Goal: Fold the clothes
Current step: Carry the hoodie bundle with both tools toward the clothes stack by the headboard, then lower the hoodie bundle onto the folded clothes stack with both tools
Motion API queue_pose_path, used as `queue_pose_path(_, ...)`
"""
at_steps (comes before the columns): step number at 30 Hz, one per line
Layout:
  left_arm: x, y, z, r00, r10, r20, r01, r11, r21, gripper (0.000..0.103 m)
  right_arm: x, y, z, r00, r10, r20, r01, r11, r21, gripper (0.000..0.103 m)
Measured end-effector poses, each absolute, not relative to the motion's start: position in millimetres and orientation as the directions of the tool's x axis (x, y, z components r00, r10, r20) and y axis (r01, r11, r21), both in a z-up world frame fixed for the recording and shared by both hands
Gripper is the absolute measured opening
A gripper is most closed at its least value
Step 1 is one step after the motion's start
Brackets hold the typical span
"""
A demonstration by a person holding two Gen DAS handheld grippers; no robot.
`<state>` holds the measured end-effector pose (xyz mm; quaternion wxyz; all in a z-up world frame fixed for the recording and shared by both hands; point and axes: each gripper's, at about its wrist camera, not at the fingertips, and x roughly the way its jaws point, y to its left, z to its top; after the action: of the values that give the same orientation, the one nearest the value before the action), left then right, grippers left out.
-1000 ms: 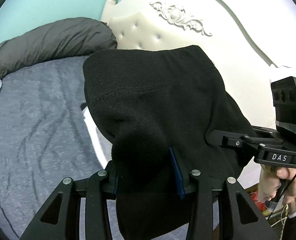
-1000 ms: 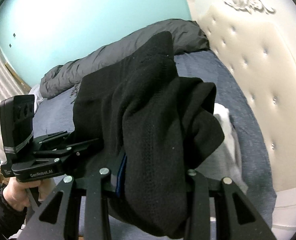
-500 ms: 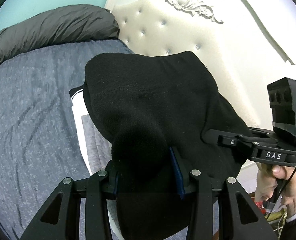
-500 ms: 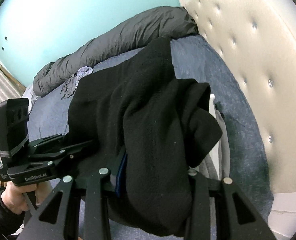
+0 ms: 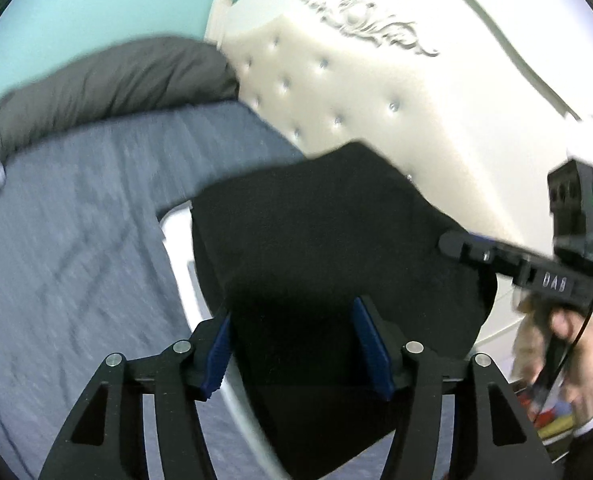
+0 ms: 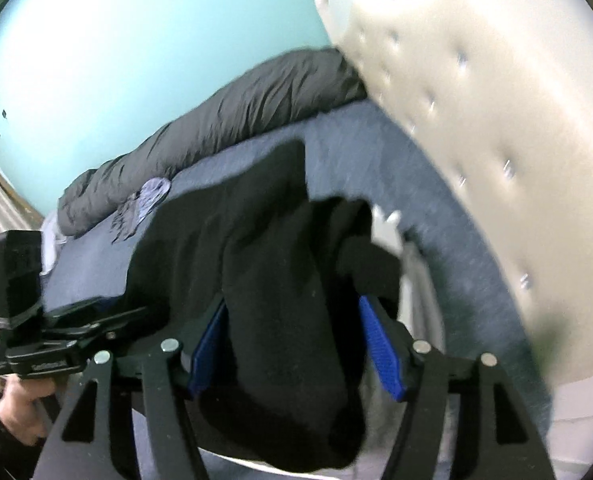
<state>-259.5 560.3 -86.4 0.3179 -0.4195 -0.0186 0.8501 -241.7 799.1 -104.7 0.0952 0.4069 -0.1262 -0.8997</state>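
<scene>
Both grippers let go of the black garment over the bed

The left gripper [image 5: 296, 344] and right gripper [image 6: 292, 344] are opening, pads clear of the black garment [image 5: 328, 240] between them, low over white clothes [image 5: 176, 232] beside the headboard [image 5: 396, 112]. The risk: released unevenly, it may slump off the pile and unfold.
</scene>
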Motion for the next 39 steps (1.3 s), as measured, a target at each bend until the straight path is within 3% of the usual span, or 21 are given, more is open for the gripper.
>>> queue_pose_path(6,-262,558,-67,-0.449,0.567,-0.691,-0.564,-0.779,-0.274,0.062,-241,780,-60,-0.757,-0.187,-0.626,0.086,-0.978,0.187,0.066)
queue_pose_path(9,-266,557,-64,-0.465,0.553,-0.691,-0.572,-0.783,-0.243,0.062,-250,761,-50,-0.749,-0.241,-0.617,0.166,-0.970,0.178,0.039)
queue_pose_path(13,-283,560,-77,-0.468,0.528,-0.709,-0.555,-0.799,-0.230,0.062,-273,745,-69,-0.687,-0.216,-0.694,0.175,-0.976,0.131,0.020)
queue_pose_path(20,-285,567,-102,-0.431,0.517,-0.739,-0.574,-0.789,-0.217,0.060,-296,771,-122,-0.613,-0.118,-0.781,0.035,-0.992,0.123,0.015)
queue_pose_path(24,-283,571,-114,-0.417,0.514,-0.749,-0.582,-0.785,-0.215,0.055,-297,788,-138,-0.603,-0.145,-0.784,-0.017,-0.981,0.195,0.015)
queue_pose_path(28,-278,573,-116,-0.418,0.500,-0.759,-0.587,-0.786,-0.194,0.055,-297,783,-148,-0.599,-0.126,-0.791,-0.029,-0.984,0.178,0.014)
queue_pose_path(35,-260,557,-88,-0.476,0.510,-0.717,-0.605,-0.781,-0.154,0.055,-261,788,-111,-0.721,-0.191,-0.666,-0.011,-0.958,0.286,0.016)
queue_pose_path(39,-240,550,-75,-0.496,0.528,-0.690,-0.630,-0.765,-0.132,0.055,-223,773,-95,-0.765,-0.188,-0.616,0.055,-0.972,0.228,0.016)
